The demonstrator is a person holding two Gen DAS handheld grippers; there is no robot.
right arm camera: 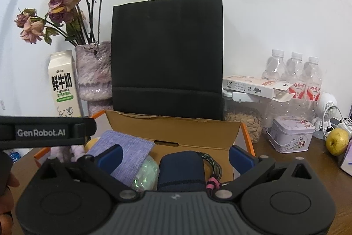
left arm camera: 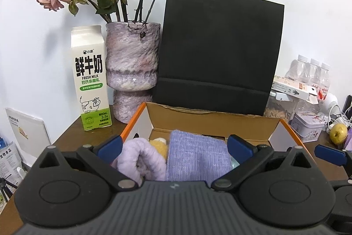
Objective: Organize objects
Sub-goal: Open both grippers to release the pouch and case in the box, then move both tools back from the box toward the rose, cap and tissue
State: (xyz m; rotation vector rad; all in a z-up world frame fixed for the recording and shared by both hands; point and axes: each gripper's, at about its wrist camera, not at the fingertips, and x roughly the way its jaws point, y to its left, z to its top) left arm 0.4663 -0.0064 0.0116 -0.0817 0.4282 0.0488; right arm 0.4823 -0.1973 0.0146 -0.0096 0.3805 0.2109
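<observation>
- Two grippers hang over one open cardboard box (left arm camera: pixel 211 122), and both are released, holding nothing.
- Left wrist view: the left gripper (left arm camera: pixel 173 144) has its jaws spread wide above the box's left half. A rolled lilac towel (left arm camera: pixel 140 158) lies at 7 o'clock from a folded purple cloth (left arm camera: pixel 195 158), with something yellow (left arm camera: pixel 158 144) wedged between them; packing them side by side likely saves room. At 11 o'clock stand a milk carton (left arm camera: pixel 91 78) and a vase (left arm camera: pixel 132 58) of dried roses, and a black paper bag (left arm camera: pixel 220 47) stands at 12, just behind the box.
- Right wrist view: the right gripper (right arm camera: pixel 175 155) is equally open above a navy pouch (right arm camera: pixel 180 169) in the box's right half, a braided cord (right arm camera: pixel 212 166) beside it at 3 o'clock. My guess is the pouch is the next pick or has just been set down; I cannot tell which.
</observation>
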